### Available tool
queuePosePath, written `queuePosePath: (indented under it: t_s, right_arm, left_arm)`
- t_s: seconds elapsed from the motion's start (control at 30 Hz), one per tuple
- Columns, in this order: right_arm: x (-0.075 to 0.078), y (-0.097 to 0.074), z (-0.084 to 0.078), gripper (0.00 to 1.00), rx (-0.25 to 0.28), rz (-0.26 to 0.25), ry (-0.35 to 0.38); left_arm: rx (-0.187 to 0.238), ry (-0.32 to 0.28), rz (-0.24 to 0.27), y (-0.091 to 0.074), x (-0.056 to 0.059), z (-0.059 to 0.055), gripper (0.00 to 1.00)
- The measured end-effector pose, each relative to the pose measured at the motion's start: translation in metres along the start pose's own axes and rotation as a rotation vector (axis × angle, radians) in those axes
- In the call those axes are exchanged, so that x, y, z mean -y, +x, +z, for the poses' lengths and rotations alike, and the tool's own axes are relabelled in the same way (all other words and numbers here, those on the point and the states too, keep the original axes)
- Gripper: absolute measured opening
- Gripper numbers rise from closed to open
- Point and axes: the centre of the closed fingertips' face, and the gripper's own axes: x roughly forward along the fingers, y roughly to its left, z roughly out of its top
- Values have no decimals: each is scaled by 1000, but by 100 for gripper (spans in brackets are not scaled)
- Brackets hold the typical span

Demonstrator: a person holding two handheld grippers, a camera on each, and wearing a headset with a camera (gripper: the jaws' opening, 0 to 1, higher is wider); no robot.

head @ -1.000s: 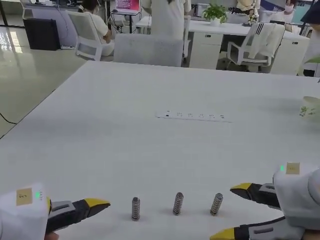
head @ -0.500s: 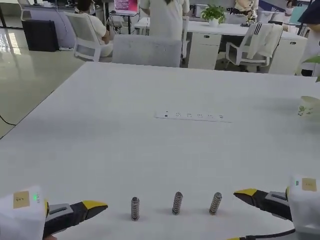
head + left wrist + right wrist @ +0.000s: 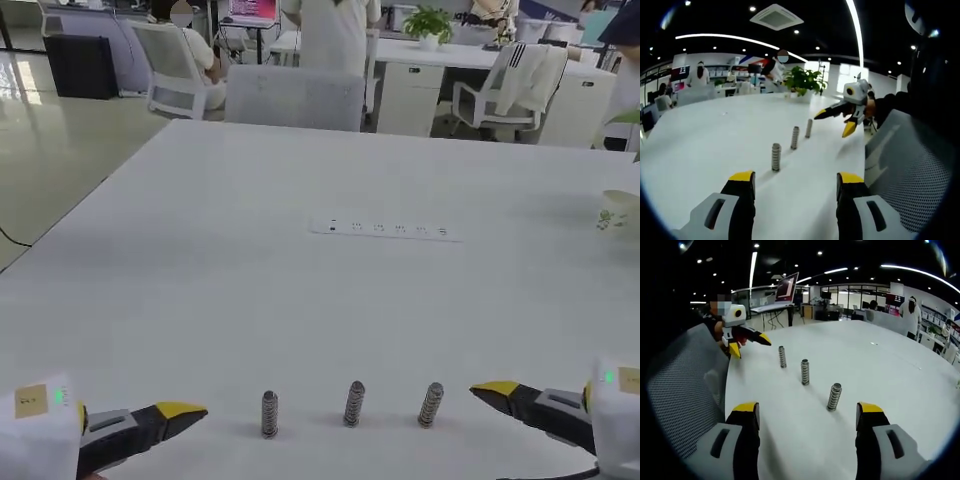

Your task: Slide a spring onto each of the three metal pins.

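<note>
On the table (image 3: 300, 300), three springs (image 3: 354, 403) stand upright between the left gripper (image 3: 795, 177) and right gripper (image 3: 808, 410), both agape.

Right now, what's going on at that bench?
A person holds a gripper in each hand over a white table, and neither is handling anything. Three springs stand upright in a row near the front edge. The left gripper sits to one side of the row and the right gripper to the other. Both have their fingers spread and empty. The coils hide whether a pin is inside each spring.
</note>
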Motion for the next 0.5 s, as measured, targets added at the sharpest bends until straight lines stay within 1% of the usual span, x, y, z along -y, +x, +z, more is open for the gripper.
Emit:
queuePosePath:
  t_s: [0.37, 0.5]
  right_arm:
    - [0, 0, 2, 79, 7, 2, 3]
    - [-2, 1, -1, 79, -2, 6, 6]
  left_arm:
    - [2, -11, 6, 1, 1, -1, 64]
    - [3, -14, 8, 1, 1, -1, 64]
